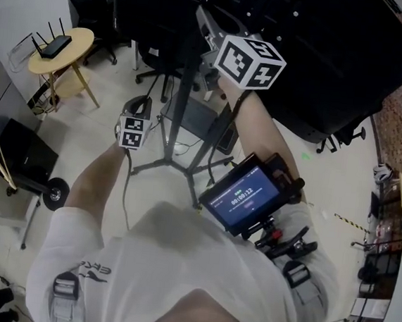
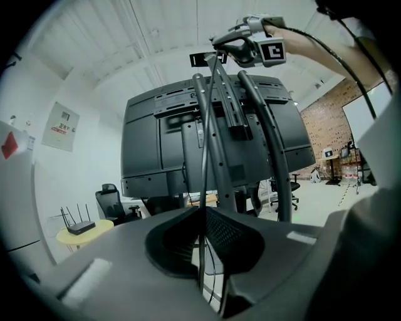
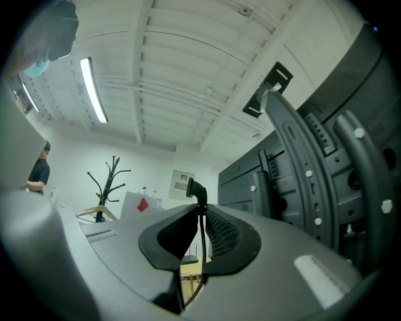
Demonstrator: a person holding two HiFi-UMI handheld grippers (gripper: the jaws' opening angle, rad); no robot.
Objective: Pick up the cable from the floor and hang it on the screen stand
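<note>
Against the dark screen stand (image 1: pixel 182 98) the thin cable (image 2: pixel 203 188) is hard to trace from above, and its lower end is out of sight. Near the stand's top the right gripper (image 3: pixel 202 212) pinches it below the angled plug (image 3: pixel 196 189). The left gripper (image 2: pixel 203 213) clamps it lower, before the stand. Pale floor (image 1: pixel 125 71) surrounds the stand's legs.

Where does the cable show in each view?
Head view: cable left of centre, a thin hanging line.
Left gripper view: cable at centre, rising between the jaws.
Right gripper view: cable at centre, between the jaws, plug on top.
Shared landmark: the stand, in all three.
</note>
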